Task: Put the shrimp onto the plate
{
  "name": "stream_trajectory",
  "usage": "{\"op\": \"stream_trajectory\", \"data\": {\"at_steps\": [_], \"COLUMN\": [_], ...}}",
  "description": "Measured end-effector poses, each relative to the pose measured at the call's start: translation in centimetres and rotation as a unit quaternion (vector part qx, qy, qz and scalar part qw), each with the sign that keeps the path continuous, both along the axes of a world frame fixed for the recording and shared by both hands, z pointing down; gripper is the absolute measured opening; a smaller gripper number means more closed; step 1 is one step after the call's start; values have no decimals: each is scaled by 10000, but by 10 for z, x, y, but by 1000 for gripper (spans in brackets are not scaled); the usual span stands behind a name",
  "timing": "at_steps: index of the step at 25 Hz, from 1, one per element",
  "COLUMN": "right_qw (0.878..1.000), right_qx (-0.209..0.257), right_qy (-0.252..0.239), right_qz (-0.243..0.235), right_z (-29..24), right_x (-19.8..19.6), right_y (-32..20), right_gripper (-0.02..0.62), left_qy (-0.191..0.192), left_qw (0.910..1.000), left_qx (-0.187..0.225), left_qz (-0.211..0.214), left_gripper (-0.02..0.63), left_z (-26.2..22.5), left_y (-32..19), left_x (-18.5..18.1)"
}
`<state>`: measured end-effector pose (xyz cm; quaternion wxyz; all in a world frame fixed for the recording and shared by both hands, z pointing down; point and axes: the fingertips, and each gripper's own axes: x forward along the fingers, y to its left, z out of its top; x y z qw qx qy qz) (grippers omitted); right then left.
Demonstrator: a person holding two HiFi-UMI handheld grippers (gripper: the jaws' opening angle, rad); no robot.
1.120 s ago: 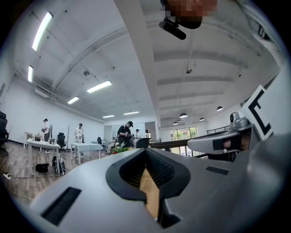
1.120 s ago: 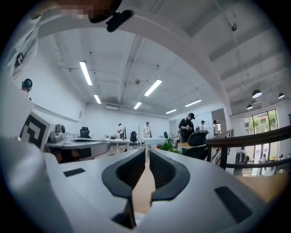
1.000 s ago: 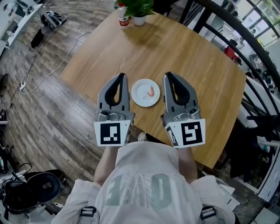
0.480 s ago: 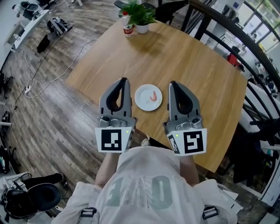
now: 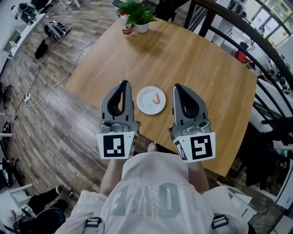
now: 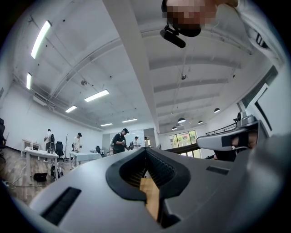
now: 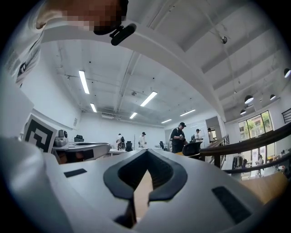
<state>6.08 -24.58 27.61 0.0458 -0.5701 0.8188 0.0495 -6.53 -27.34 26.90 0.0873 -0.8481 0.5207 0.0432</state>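
— Is there any writing to read?

— Hardly any. Each gripper's cube carries a black-and-white square marker, and the person's shirt point(image 5: 151, 192) has large pale digits that look like 100. The bottle point(image 5: 126, 26) far beyond the plate has a red label, too small to read.

— Where is the shrimp?

— The shrimp point(image 5: 156, 98) lies on the white plate point(image 5: 144, 104), slightly right of its middle. The plate sits on the wooden table point(image 5: 197, 59) near the person's edge.

— And the tongs?

— The left gripper point(image 5: 122, 84) is just left of the plate and the right gripper point(image 5: 178, 87) just right of it, neither touching it. Both are closed on nothing, their tips meeting, with bare wood showing through the hollow between the pads.

— What do the gripper views add?

— They show the room above: a white ceiling with strip lights point(image 6: 96, 95), tall windows, and people point(image 6: 119, 141) standing at distant desks. Only the head view shows the plate, the potted plant point(image 5: 139, 13) beside the bottle, the plank floor point(image 5: 46, 119) with a cable point(image 5: 50, 77) left of the plate, and a dark railing point(image 5: 238, 27) behind.
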Motion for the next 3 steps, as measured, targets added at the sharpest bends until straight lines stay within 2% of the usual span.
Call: {"op": "stream_trajectory", "data": {"at_steps": [3], "right_qw": [10000], "right_qx": [-43], "right_qy": [6], "right_qz": [59], "right_z": [2], "right_x": [7], "right_y": [-2], "right_gripper": [18], "left_qy": [35], "left_qw": [9999], "left_qx": [142], "left_qz": [5], "left_gripper": [9], "left_z": [-6], "left_y": [-3], "left_x": [2]}}
